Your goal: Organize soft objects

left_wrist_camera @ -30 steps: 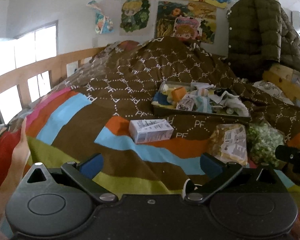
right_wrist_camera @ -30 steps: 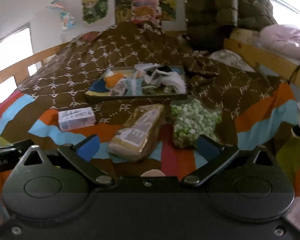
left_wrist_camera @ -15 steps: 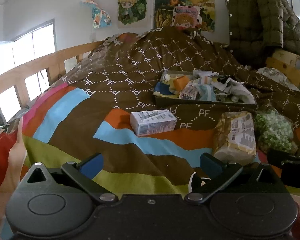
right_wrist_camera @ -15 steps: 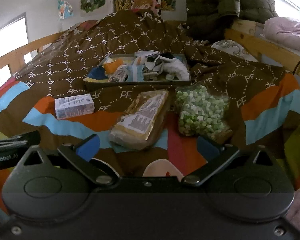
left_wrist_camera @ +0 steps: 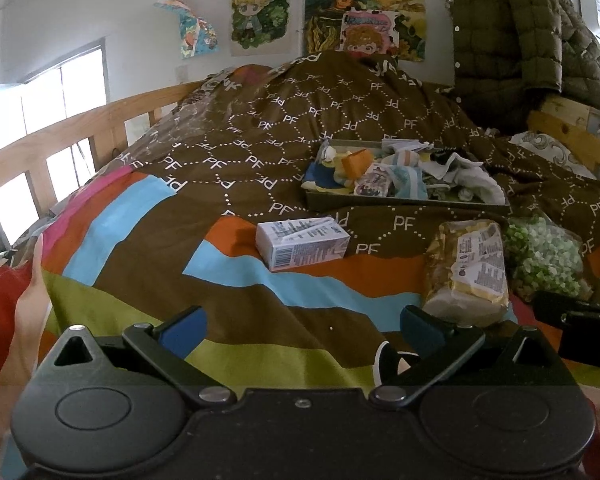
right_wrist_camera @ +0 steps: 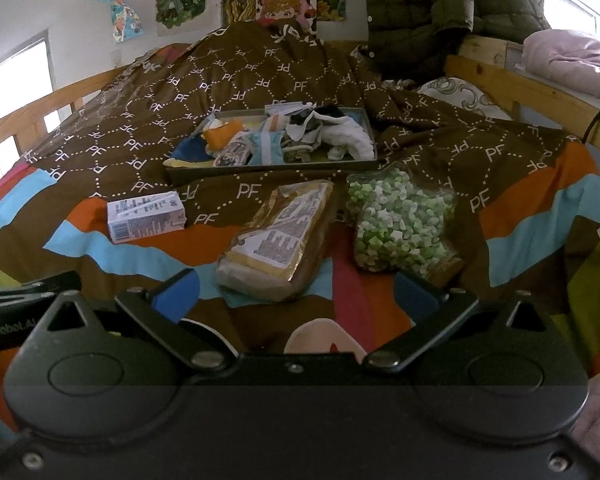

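From the left wrist camera, the left gripper (left_wrist_camera: 302, 326) hangs over the striped quilt (left_wrist_camera: 140, 288) with its blue-tipped jaws spread wide and nothing between them. Ahead lies a white carton (left_wrist_camera: 302, 243) on its side, long axis running left to right and slightly tilted, its folded end toward the right. To its right, well apart, a gold-wrapped packet (left_wrist_camera: 470, 270) lies flat with its long axis running away from the camera, touching or nearly touching a clear bag of green and white pieces (left_wrist_camera: 548, 256) on its right. Beyond them sits a shallow tray (left_wrist_camera: 404, 202), long axis across the view, heaped with small cloth items. From the right wrist camera, the right gripper (right_wrist_camera: 296, 294) also has its jaws wide apart and empty, low over the quilt (right_wrist_camera: 520, 216). The gold-wrapped packet (right_wrist_camera: 278, 240) lies just ahead, long axis pointing away and leaning right toward the tray (right_wrist_camera: 268, 172). The bag of green and white pieces (right_wrist_camera: 400, 220) lies just beside it on the right; the carton (right_wrist_camera: 146, 217) is off to the left, apart.
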Available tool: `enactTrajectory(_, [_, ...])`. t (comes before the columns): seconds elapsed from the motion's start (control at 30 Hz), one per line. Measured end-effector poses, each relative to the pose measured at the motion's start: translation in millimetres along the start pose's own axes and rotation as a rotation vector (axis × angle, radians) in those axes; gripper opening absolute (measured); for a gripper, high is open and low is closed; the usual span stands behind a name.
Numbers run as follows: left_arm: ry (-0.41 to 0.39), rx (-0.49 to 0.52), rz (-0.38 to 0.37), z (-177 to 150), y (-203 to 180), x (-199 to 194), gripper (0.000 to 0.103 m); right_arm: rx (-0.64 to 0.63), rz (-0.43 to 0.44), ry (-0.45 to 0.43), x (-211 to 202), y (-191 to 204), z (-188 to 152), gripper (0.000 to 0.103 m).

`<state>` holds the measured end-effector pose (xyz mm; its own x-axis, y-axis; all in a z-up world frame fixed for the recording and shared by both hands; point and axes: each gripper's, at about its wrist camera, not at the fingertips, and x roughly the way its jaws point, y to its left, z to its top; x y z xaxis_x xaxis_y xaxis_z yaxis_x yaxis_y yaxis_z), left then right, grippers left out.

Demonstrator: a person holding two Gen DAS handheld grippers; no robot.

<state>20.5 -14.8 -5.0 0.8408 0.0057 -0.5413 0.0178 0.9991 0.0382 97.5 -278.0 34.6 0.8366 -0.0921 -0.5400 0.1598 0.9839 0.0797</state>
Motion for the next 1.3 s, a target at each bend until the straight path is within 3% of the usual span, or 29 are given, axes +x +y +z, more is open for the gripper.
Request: enactTrajectory(1.3, [0.0, -0.001, -0.002, 0.2, 1.4, -0.4, 0.102, -0.001, -0.003, 0.0, -2.4, -1.6, 0.3, 0.102])
